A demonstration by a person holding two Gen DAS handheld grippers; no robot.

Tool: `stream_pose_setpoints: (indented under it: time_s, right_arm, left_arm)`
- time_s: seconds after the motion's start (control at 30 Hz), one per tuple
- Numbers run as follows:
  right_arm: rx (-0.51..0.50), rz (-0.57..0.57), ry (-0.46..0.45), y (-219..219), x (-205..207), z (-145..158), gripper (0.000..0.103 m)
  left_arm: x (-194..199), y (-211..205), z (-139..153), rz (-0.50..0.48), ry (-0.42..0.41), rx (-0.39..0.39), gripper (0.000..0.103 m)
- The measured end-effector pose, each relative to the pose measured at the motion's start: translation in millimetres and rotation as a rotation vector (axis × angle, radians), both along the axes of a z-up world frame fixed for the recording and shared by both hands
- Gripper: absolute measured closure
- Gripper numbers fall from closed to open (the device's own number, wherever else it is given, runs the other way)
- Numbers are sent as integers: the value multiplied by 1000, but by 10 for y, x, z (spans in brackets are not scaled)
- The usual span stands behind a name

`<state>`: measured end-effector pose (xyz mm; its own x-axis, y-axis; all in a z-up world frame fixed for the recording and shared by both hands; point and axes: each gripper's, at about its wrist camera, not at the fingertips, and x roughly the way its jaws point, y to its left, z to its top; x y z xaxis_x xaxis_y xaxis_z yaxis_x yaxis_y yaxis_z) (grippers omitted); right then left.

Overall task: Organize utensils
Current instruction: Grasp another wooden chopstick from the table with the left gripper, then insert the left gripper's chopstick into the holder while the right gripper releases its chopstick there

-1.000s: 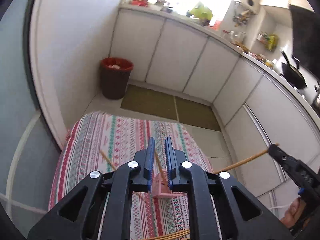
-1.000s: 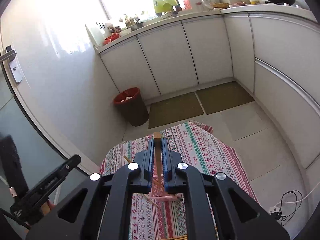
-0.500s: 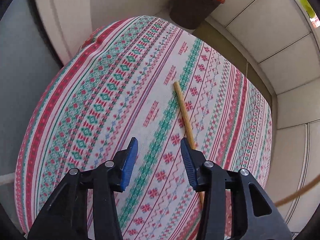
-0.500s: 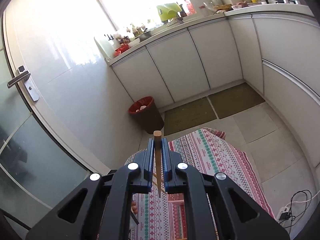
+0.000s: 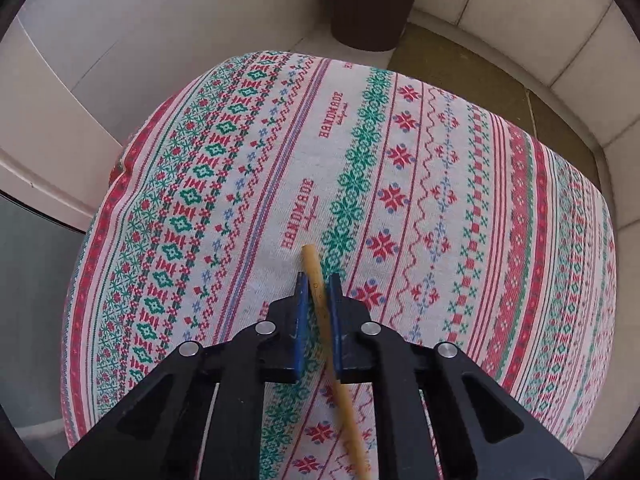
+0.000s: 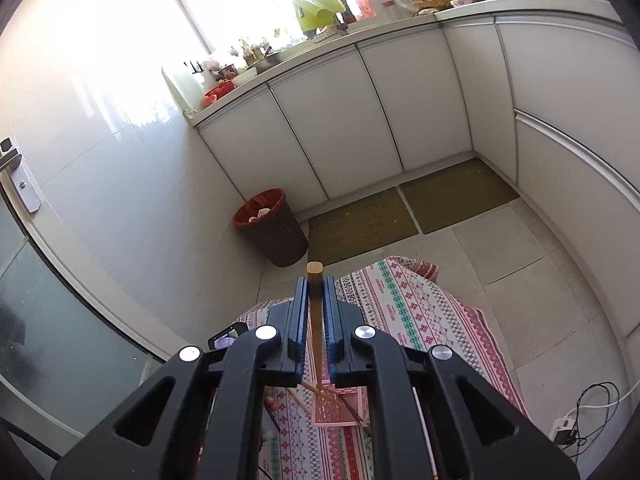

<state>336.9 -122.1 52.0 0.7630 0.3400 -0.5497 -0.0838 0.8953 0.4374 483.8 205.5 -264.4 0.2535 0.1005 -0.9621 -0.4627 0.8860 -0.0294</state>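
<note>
While the left gripper [image 5: 318,286] clamps a chopstick [image 5: 316,276] low over the patterned tablecloth [image 5: 440,184], the right gripper [image 6: 316,292] pinches another chopstick [image 6: 315,280] high above the surface.

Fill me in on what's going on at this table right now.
A person is sorting chopsticks with a handheld gripper in each hand. The left gripper is down at the patterned tablecloth, its jaws closed around a bamboo chopstick that lies on the cloth. The right gripper is held up above the table, clamped on a second chopstick that points upward. Below it, a pink tray on the cloth has a few chopsticks lying across it.
</note>
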Motion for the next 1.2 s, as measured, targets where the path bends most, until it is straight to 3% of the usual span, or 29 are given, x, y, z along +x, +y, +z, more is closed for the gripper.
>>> stream_pose_setpoints:
  time_s: [0.1, 0.2, 0.5, 0.63, 0.9, 1.07, 1.2]
  right_arm:
    - [13, 0, 14, -22, -18, -29, 95]
    - [18, -3, 15, -41, -89, -48, 95]
    - [68, 6, 10, -92, -366, 54, 95]
    - [65, 12, -6, -99, -502, 179, 95]
    - [41, -7, -16, -147, -570, 316, 95]
    - [16, -21, -21, -187, -470, 309, 95]
    - [-4, -24, -8, -184, -312, 199, 95]
  left_arm:
    - [-391, 103, 86, -45, -56, -92, 97]
    - [-860, 184, 349, -100, -137, -128, 97]
    - [-2125, -31, 1788, -234, -447, -109, 97]
    - [-2375, -220, 2247, -263, -547, -84, 97]
    - [-2356, -674, 2893, -347, -667, -41, 97]
    - [-2151, -941, 2977, -385, -694, -45, 97]
    - [-1893, -1145, 2848, -408, -680, -50, 97]
